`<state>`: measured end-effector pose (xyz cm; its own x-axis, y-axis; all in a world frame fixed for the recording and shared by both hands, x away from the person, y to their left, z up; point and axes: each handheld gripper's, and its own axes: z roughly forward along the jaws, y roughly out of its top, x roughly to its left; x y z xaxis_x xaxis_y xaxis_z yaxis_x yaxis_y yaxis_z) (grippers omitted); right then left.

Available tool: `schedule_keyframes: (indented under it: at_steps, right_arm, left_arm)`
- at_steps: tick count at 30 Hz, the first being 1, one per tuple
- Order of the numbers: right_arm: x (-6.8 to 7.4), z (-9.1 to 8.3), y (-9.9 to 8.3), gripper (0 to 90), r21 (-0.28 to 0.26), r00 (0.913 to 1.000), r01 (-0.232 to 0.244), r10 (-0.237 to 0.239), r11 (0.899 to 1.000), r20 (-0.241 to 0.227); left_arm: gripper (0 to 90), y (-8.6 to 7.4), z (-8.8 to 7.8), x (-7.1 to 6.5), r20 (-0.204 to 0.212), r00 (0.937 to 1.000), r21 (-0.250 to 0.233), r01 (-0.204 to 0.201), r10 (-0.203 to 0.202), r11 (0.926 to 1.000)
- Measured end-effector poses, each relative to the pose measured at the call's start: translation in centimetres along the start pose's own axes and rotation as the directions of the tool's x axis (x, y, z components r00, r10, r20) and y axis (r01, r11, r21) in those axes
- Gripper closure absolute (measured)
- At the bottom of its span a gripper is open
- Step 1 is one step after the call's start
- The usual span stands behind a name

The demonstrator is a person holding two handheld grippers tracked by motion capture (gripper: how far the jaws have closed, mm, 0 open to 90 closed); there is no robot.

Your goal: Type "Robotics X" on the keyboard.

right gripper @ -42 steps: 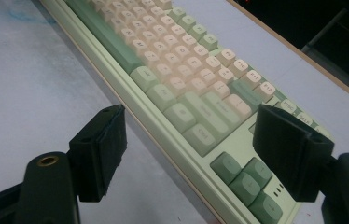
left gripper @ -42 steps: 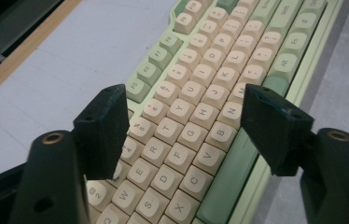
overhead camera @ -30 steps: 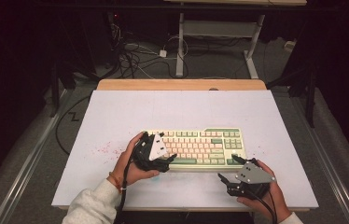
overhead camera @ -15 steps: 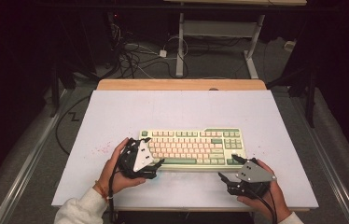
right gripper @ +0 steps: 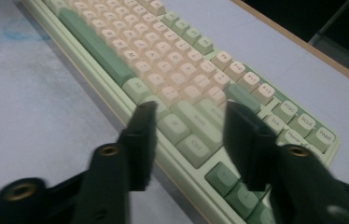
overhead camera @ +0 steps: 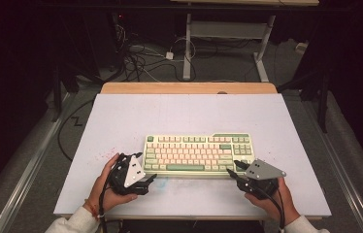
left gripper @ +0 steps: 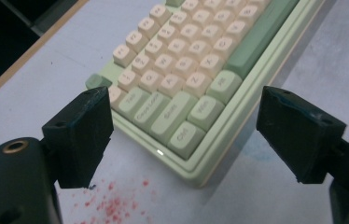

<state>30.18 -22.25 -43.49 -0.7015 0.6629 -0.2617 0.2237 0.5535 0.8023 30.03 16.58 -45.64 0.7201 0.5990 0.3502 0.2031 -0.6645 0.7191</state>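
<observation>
High view: the keyboard (overhead camera: 199,153) lies flat on the table (overhead camera: 121,121), long axis running left to right, spacebar edge toward the person. Left gripper (overhead camera: 146,178) sits just off its near-left corner, right gripper (overhead camera: 233,167) at its near-right corner.

Left gripper view: jaws spread wide, flanking the keyboard (left gripper: 196,93) corner, apart from it.

Right gripper view: jaws have just been closing, now narrowed over the keyboard (right gripper: 182,88) front edge; contact cannot be told.

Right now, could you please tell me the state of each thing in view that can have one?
keyboard: flat on the table, keys up, nothing gripping it.
left gripper: jaws wide open, off the keyboard's near left corner, holding nothing.
right gripper: jaws have just been closing, narrowed but apart, over the keyboard's near right corner; contact unclear.
</observation>
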Motion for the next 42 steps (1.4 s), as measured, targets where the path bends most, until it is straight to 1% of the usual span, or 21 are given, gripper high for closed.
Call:
schedule_keyframes:
  at_steps: [2,3,4,8,10,13,14,15,16,17,18,19,22,23,26,27,28,29,32,35,42]
  right_arm:
    - [-0.3,0.4,0.4,78.4,0.013,0.9999,-0.006,0.006,1.0,-0.016]
    - [-0.3,0.4,0.4,78.4,0.013,0.9999,-0.006,0.006,1.0,-0.016]
    - [-0.5,0.7,0.9,84.3,0.018,0.9993,-0.006,0.007,1.0,-0.038]
    - [-0.6,1.4,1.6,88.6,0.027,0.9987,0.01,-0.009,1.0,-0.05]
    - [-0.5,2.4,2.5,90.0,0.036,0.9975,0.031,-0.029,0.999,-0.065]
    - [-0.4,3.4,3.5,90.0,0.036,0.995,0.049,-0.046,0.998,-0.088]
    - [-0.4,3.4,3.5,90.0,0.036,0.995,0.049,-0.046,0.998,-0.088]
    - [-0.3,4.2,4.1,90.0,0.04,0.9937,0.049,-0.045,0.998,-0.103]
    - [-0.3,4.2,4.1,90.0,0.04,0.9937,0.049,-0.045,0.998,-0.103]
    - [-0.2,5.0,4.6,90.0,0.049,0.9931,0.06,-0.054,0.997,-0.104]
    - [-0.2,5.0,4.6,90.0,0.049,0.9931,0.06,-0.054,0.997,-0.104]
    - [-0.1,5.9,5.0,90.0,0.067,0.9923,0.068,-0.061,0.995,-0.108]
    - [-0.2,7.2,5.6,90.0,0.084,0.9927,0.067,-0.057,0.994,-0.106]
    - [-0.2,7.2,5.6,90.0,0.084,0.9927,0.067,-0.057,0.994,-0.106]
    - [-0.3,8.5,5.9,90.0,0.109,0.9933,0.064,-0.052,0.992,-0.103]
    - [-0.3,9.2,6.0,90.0,0.126,0.9927,0.062,-0.048,0.99,-0.111]
    - [-0.3,9.2,6.0,90.0,0.126,0.9927,0.062,-0.048,0.99,-0.111]
    - [-0.3,9.8,6.0,90.0,0.142,0.9928,0.062,-0.046,0.988,-0.111]
    - [-0.5,10.4,6.0,90.0,0.153,0.993,0.066,-0.05,0.986,-0.107]
    - [-0.6,10.6,5.9,90.0,0.162,0.9929,0.06,-0.042,0.985,-0.111]
    - [-0.5,11.6,6.0,90.0,0.193,0.9937,0.072,-0.053,0.978,-0.099]
  left_arm:
    - [17.3,-0.4,-0.3,0.0,-0.008,0.9999,0.0,0.013,-0.013,0.9999]
    - [17.3,-0.6,-0.4,0.0,-0.001,0.9997,-0.002,0.024,-0.024,0.9997]
    - [17.4,-0.7,-0.5,0.0,0.003,0.9996,0.002,0.027,-0.027,0.9996]
    - [17.3,-1.4,-0.9,-0.2,0.006,0.9991,0.014,0.043,-0.043,0.999]
    - [17.3,-1.7,-1.0,-0.2,0.015,0.9986,0.024,0.05,-0.051,0.9985]
    - [17.3,-2.0,-1.1,-0.3,0.024,0.9979,0.029,0.06,-0.06,0.9978]
    - [17.3,-2.1,-1.2,-0.3,0.027,0.9978,0.032,0.06,-0.061,0.9977]
    - [17.3,-2.1,-1.1,-0.3,0.028,0.9978,0.036,0.06,-0.061,0.9976]
    - [17.3,-2.1,-1.1,-0.3,0.027,0.9979,0.038,0.058,-0.059,0.9976]
    - [17.3,-2.1,-1.2,-0.3,0.031,0.9976,0.035,0.06,-0.061,0.9976]
    - [17.3,-2.1,-1.2,-0.3,0.033,0.9975,0.033,0.062,-0.063,0.9975]
    - [17.3,-2.1,-1.2,-0.3,0.032,0.9975,0.031,0.062,-0.063,0.9976]
    - [17.4,-2.2,-1.1,-0.3,0.039,0.9973,0.034,0.06,-0.062,0.9976]
    - [17.4,-2.2,-1.1,-0.4,0.04,0.9974,0.035,0.059,-0.06,0.9977]
    - [17.4,-2.2,-1.0,-0.3,0.041,0.9976,0.045,0.053,-0.055,0.9976]
    - [17.3,-2.2,-1.0,-0.3,0.045,0.9974,0.046,0.054,-0.056,0.9975]
    - [17.3,-2.2,-1.0,-0.3,0.047,0.9973,0.046,0.054,-0.056,0.9975]
    - [17.3,-2.2,-0.9,-0.3,0.048,0.9973,0.045,0.054,-0.056,0.9975]
    - [17.4,-2.2,-0.9,-0.4,0.052,0.997,0.046,0.054,-0.056,0.9975]
    - [17.3,-2.2,-0.8,-0.4,0.057,0.9968,0.047,0.053,-0.056,0.9975]
    - [17.4,-2.2,-0.6,-0.6,0.064,0.9969,0.06,0.041,-0.045,0.9974]
